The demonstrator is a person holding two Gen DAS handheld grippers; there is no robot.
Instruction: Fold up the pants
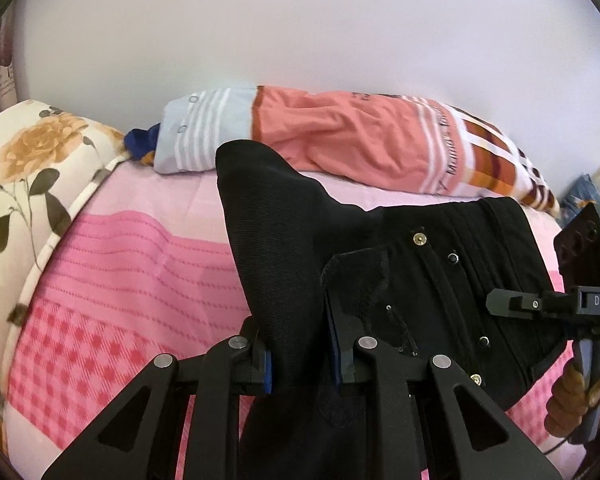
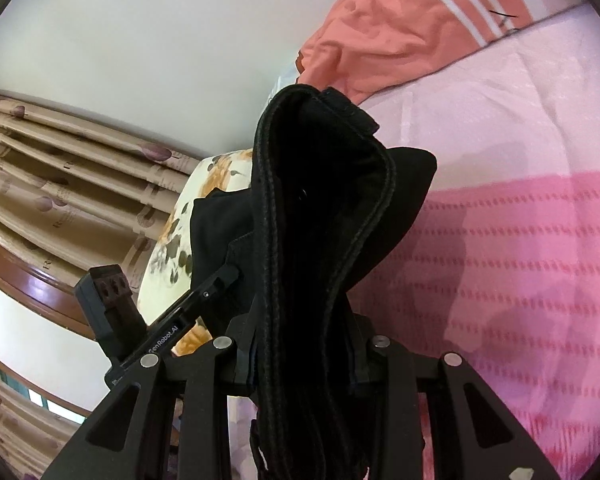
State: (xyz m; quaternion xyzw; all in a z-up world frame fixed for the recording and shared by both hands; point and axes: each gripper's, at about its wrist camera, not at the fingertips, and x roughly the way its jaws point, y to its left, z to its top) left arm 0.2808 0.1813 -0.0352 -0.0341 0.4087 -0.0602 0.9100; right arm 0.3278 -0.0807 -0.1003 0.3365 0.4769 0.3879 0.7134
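Both tongs (image 1: 300,364) (image 2: 300,360) clamp black pants (image 1: 420,264), whose legs hang unseen.

Plain white wall (image 1: 300,32) behind a bed w/ pink sheet (image 1: 132,264), checked and striped bands. Floral pillow (image 1: 28,160) at left, salmon striped bolster (image 1: 340,140) along wall. Beige patterned curtains (image 2: 60,168), brown wood rail (image 2: 24,280) below.
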